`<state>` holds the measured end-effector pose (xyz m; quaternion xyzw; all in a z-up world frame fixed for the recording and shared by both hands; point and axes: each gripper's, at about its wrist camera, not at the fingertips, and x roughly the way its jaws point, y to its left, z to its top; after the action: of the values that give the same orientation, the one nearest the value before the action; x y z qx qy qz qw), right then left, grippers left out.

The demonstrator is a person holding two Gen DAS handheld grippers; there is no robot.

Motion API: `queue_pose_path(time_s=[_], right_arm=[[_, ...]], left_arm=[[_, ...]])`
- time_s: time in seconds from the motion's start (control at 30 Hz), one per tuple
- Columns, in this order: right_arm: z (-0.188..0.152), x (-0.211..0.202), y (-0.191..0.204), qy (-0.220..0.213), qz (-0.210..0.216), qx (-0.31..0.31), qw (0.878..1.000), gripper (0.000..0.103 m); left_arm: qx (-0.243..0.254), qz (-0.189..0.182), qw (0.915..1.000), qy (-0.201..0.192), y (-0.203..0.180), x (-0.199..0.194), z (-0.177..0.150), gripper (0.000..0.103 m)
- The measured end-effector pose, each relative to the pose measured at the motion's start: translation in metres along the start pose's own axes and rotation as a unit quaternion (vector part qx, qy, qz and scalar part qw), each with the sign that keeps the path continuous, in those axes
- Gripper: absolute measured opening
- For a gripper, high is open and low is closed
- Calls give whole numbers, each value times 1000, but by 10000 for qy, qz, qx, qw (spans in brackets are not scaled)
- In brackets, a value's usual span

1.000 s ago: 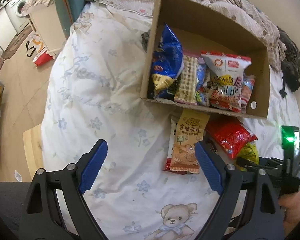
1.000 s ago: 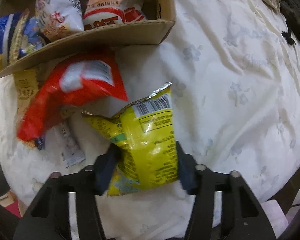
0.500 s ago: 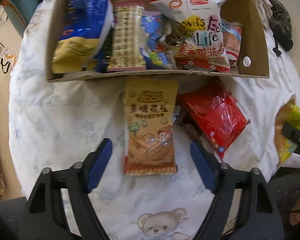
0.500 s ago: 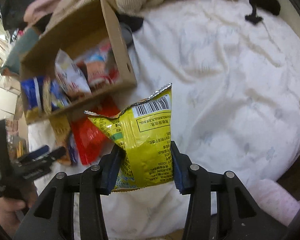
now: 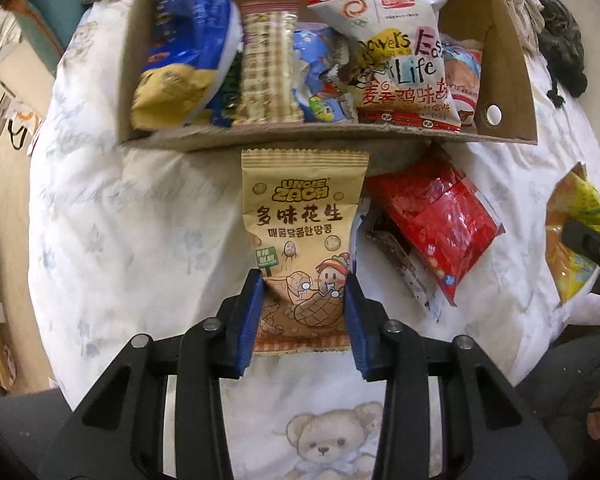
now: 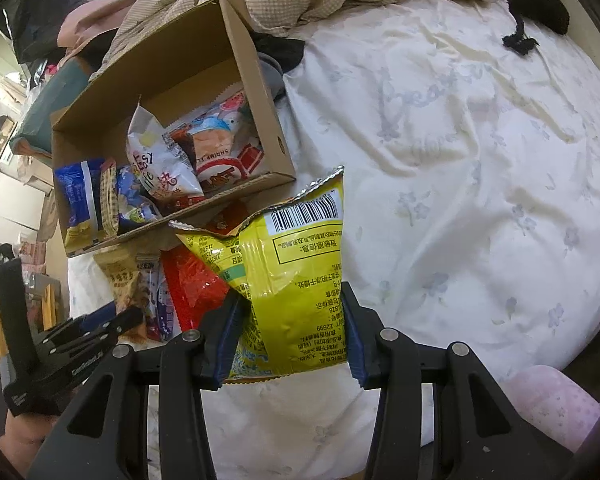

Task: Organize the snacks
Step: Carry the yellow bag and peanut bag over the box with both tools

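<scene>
Sitting already inside the box (image 5: pixel 512 80): five or six packets, stood along its near wall. Still lying outside, against that wall: peanut bag (image 5: pixel 304 240), red pack (image 5: pixel 440 228) and a dark bar (image 5: pixel 400 268). Left gripper (image 5: pixel 305 308) just closing, pads now pinching the peanut bag's lower end, bag top touching the box wall. Right gripper (image 6: pixel 290 332) clamping the yellow bag (image 6: pixel 288 280) by its lower half, lifted clear in front of the box.
</scene>
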<state>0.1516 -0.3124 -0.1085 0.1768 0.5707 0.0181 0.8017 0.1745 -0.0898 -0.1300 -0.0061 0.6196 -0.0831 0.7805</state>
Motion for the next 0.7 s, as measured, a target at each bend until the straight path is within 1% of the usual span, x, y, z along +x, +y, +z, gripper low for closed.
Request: queue_pose_path(time_s=[0.33, 0.37, 0.47, 0.57, 0.7], right_arm=[[0, -5, 11, -123, 92, -60, 9999, 47], [1, -6, 13, -144, 106, -75, 9998, 47], [1, -9, 17, -196, 160, -127, 9996, 47], [1, -12, 20, -249, 289, -133, 9992, 47], [2, -24, 26, -484, 504, -156, 9974, 47]], left_arm=[[-164, 142, 9996, -178, 27, -26, -14, 35], [-174, 162, 9995, -200, 25, -28, -24, 35], [-198, 216, 9993, -230, 31, -34, -34, 35], [-234, 267, 9989, -301, 29, -39, -42, 35], [-232, 371, 9981, -437, 28, -46, -48, 35]])
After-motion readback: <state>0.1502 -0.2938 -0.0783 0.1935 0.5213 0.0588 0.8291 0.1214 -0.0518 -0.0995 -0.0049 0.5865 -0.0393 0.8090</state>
